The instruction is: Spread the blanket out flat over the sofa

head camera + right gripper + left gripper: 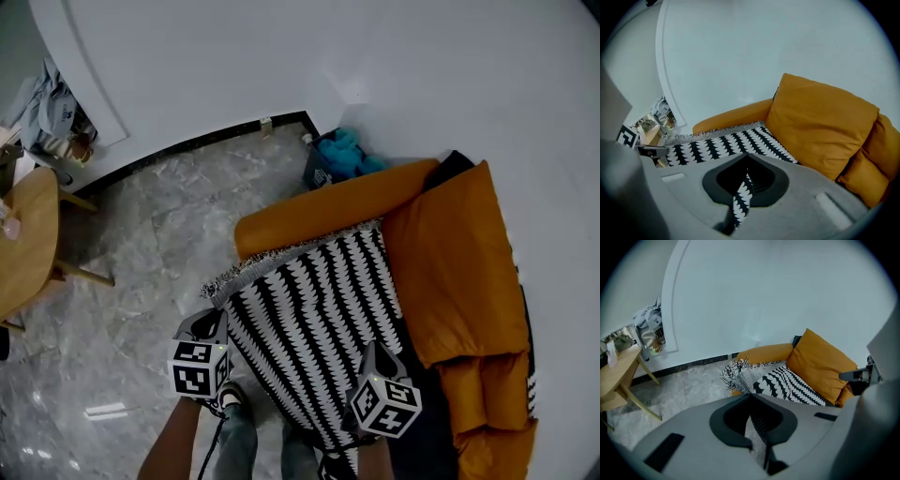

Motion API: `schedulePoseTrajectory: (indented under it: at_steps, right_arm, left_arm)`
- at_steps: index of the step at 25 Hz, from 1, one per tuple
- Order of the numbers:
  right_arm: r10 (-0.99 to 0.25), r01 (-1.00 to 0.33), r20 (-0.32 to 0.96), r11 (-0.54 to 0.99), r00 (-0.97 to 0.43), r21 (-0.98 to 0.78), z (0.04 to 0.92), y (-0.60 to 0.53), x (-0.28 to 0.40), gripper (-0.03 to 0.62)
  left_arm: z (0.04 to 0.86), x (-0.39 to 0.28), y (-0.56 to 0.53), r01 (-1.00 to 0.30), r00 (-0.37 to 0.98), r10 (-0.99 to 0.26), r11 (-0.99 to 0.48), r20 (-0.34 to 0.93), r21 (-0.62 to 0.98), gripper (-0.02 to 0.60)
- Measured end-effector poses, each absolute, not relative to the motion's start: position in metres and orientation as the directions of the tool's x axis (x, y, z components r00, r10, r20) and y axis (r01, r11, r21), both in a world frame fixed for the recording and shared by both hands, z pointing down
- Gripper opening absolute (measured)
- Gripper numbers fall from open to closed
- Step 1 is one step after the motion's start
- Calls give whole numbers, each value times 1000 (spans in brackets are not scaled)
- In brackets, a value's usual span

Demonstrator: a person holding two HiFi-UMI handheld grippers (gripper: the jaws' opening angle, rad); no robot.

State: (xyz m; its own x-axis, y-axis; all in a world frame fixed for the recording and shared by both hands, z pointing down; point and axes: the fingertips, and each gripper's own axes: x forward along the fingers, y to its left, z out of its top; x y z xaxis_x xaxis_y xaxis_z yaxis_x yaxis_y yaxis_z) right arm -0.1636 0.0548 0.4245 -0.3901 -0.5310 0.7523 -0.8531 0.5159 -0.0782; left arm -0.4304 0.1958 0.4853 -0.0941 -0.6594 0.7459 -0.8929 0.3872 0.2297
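Two claws pinched on blanket (319,309) near edge: your left claw (751,398), right claw (746,161). Blanket drapes sofa (459,272) seat, frame centre. Risk: far fringe (246,270) bunched left; uneven pull skews it onto floor (159,234).

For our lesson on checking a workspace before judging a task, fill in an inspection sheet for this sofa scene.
Surface: orange sofa, seat partly covered.
Job's things: black-and-white blanket, fringed end far, near edge lifted, not flat.
Clutter: blue fabric behind the sofa.
Tools: left tool and right tool each shut on the blanket's near edge.
Cables: one thin dark cord below the left tool.
Surroundings: marble floor, white wall, wooden table, orange cushions.
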Motion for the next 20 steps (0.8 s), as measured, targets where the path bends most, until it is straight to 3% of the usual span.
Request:
schedulePoseTrajectory:
  at_steps: [20]
  right_arm:
    - [-488,-823,794,567,-361,-26,447,50,-222,5]
  left_arm:
    - [554,-468,192,-858,-63,-608,438,791,269,14]
